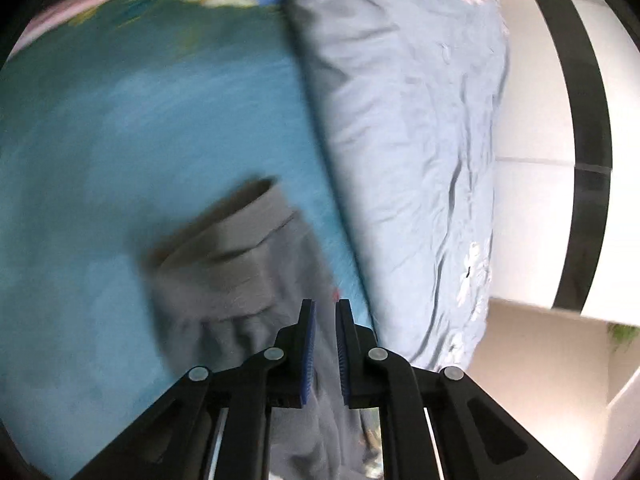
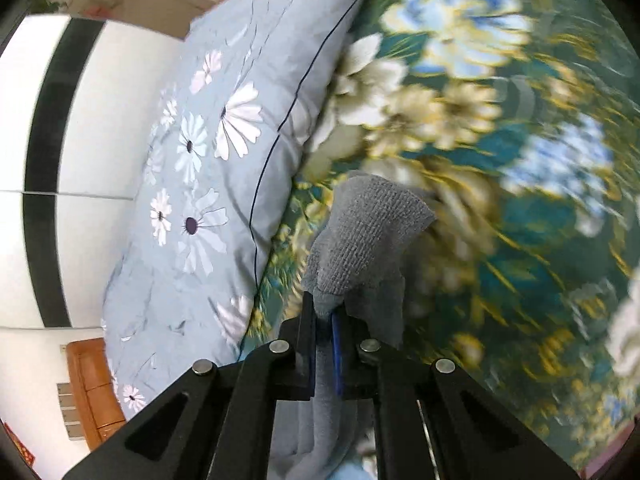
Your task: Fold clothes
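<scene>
— Where was the grey garment?
— Hanging over the bed, an edge pinched in each gripper's narrow jaws: left gripper, right gripper, fabric slung between them

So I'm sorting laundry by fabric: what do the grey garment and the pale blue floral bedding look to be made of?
Grey garment: a soft knit, seemingly cotton jersey or fleece; matte, with a visible looped weave and a ribbed cuff. Floral bedding: a smooth, thin woven cloth, maybe cotton or a blend; fine creases, printed daisies, faint sheen. The exact fibres cannot be told.
</scene>
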The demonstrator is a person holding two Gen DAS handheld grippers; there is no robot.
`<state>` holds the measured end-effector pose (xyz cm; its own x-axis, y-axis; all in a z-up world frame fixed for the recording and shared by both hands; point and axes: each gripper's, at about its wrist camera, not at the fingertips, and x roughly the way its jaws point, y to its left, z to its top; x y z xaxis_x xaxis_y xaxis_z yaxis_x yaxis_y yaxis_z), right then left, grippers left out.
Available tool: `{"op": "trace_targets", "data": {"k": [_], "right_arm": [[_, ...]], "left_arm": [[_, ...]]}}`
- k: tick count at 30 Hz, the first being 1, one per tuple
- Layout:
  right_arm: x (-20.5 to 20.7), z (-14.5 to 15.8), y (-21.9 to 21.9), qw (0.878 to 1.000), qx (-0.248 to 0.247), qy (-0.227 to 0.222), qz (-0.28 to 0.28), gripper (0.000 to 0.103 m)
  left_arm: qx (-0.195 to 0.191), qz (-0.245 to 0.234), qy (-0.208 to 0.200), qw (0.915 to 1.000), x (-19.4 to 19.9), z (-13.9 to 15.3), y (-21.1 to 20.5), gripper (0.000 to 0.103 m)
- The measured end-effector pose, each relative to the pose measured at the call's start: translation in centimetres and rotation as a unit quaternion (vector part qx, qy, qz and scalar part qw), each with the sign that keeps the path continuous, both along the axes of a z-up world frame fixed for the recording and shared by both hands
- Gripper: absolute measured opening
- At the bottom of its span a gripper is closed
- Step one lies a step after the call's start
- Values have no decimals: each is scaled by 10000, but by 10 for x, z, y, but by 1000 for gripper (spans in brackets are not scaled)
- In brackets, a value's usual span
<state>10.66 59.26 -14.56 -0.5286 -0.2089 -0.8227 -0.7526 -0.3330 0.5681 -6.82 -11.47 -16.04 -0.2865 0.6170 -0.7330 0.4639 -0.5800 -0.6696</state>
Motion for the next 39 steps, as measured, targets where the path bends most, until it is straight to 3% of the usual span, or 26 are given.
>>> {"op": "trace_targets", "data": {"k": [5,9,12,14,19,25,30,36,39], "right_arm": [[-53,-36,4,9978,112,-603,235,6],[-64,-51,2,9965,92,-769,323,6],[-62,-59,0,9962,38,-813,297,6],[-59,-59,1,9959,54,-854,292,7],[-51,-58,5,9949,94,-968,276,7],[-48,-50,5,9933,153,-1101,322,8],[-49,-44,4,9922,206,-1170,373,8],[-48,-46,0,9911,203,-1257,386,8],[-49,-48,-2,9901,221,-1319,421,8]], "left_arm": [[-326,-516,-120,9981,-31,-9,39,9],[-1155,-1149,-108,9866,-28,-12,44,15],[-1502,-1533,-24,9767,-31,-14,42,38],[-1442,-1774,82,9735,-35,-16,42,64],[-1895,-2662,167,9450,-37,-32,44,68],[-1459,-3473,144,9262,-35,-51,55,66],[-1471,-4235,449,8928,-33,-38,66,34],[-1934,-5201,582,8299,-23,-24,91,31],[-2071,-5390,710,8133,-26,-22,100,31]]}}
